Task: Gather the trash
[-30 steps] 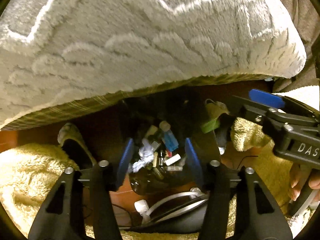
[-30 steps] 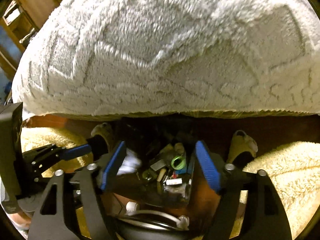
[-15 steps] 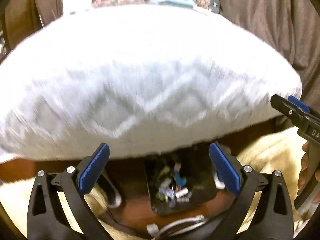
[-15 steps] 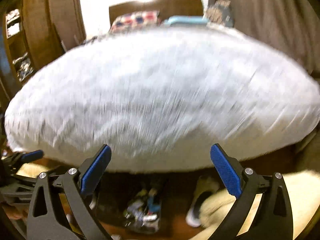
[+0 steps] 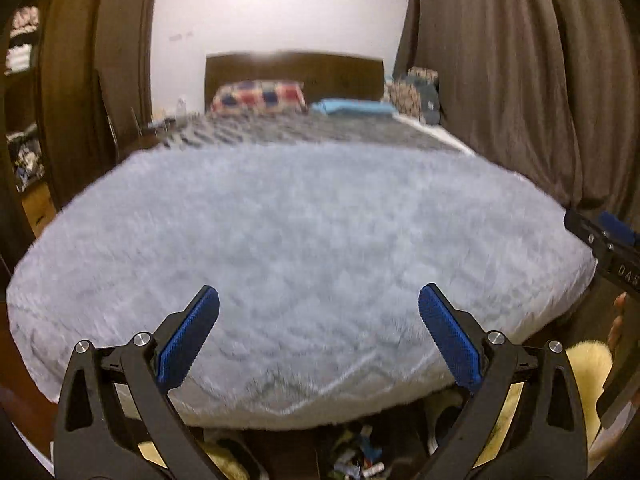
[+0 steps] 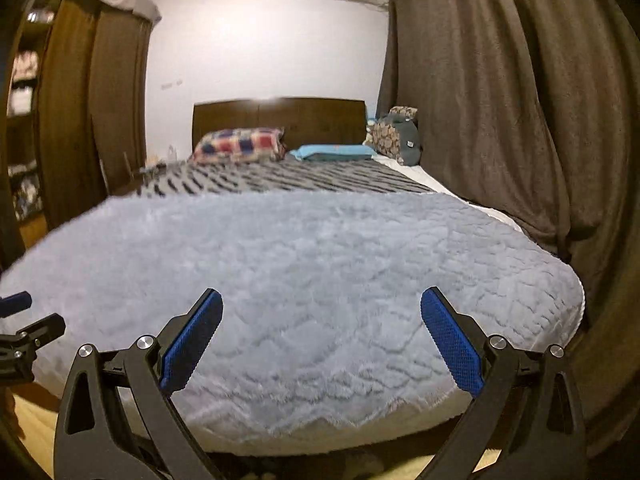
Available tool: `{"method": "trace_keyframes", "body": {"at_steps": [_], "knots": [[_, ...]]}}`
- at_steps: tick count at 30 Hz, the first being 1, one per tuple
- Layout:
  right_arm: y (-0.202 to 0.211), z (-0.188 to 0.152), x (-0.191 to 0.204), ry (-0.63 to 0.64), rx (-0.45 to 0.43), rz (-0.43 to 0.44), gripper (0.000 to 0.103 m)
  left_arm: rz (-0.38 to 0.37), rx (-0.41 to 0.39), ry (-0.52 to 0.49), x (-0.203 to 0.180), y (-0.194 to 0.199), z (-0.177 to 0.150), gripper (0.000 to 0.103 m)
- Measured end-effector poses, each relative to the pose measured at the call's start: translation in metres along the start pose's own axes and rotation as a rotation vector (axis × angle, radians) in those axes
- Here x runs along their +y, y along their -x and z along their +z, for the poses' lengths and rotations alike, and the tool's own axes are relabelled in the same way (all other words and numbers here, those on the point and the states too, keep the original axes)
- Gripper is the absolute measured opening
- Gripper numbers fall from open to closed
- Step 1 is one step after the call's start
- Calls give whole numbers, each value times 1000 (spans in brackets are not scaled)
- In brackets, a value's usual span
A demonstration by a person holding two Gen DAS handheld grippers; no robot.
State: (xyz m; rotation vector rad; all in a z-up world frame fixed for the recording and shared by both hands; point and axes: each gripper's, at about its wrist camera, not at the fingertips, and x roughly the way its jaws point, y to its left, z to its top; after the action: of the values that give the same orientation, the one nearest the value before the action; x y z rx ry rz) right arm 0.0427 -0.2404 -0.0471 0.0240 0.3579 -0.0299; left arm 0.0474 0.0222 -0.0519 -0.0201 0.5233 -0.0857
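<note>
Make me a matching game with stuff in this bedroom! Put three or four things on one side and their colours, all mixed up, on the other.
Things:
1. fluffy blanket at the foot of the bed
2. flat pillow lying by the wooden headboard
3. long curtain hanging beside the bed
4. checked pillow

Colours:
a. brown
b. red, blue and white
c. pale grey
d. light blue

Pairs: 1-c, 2-d, 3-a, 4-b
</note>
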Motion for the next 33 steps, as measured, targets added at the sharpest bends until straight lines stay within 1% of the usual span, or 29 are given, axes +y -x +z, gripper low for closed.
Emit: {"method": "trace_keyframes", "body": {"at_steps": [3, 6, 10, 13, 15, 18, 21, 24, 33], "knots": [[11, 15, -1, 4, -24, 10, 100, 10, -60, 6, 1, 18, 15, 95], [24, 23, 1, 12, -58, 18, 100, 32, -117, 3, 1, 35, 27, 95], [36, 30, 1, -7, -86, 36, 100, 41, -169, 7, -1, 55, 35, 95], [44, 33, 1, -15, -107, 38, 100, 56, -199, -8, -5, 65, 36, 95], [49, 34, 2, -17, -109, 40, 100, 73, -211, -21, -7, 70, 34, 95], [55, 31, 0, -39, -114, 41, 100, 87, -232, 3, -5, 78, 32, 95], [62, 29, 3, -25, -121, 38, 100, 81, -235, 11, -4, 82, 31, 95], [68, 29, 7, -9, -133, 16, 100, 73, -224, -5, -7, 80, 29, 95], [69, 31, 1, -38, -128, 11, 100, 46, -216, -11, -12, 79, 26, 95]]}}
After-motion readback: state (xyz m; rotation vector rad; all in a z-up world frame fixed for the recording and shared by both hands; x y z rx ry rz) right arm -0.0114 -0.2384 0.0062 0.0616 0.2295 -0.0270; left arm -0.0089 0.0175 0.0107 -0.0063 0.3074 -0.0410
